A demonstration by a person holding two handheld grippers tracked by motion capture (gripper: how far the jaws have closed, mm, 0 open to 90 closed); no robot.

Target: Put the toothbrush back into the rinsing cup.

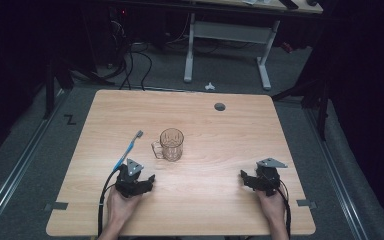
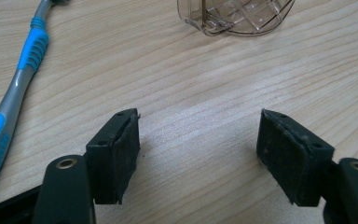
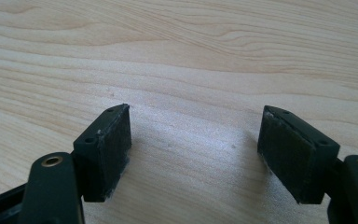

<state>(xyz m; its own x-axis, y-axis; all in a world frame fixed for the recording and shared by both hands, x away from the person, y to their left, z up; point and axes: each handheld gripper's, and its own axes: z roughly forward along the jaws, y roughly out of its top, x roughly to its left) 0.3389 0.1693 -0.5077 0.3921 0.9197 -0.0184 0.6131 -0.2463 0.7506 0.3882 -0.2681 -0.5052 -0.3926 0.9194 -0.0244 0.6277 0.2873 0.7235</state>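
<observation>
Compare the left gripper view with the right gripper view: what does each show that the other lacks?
Left gripper view alone: a blue and grey toothbrush lying flat beside the left gripper, and the base of a clear plastic mug standing ahead of it. Right gripper view alone: the right gripper over bare wood, nothing ahead of it. Shared: the wooden table, and jaws standing wide apart and holding nothing.

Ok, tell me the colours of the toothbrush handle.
Grey plastic toothbrush handle with bright blue grips, clearest in the left gripper view.
</observation>
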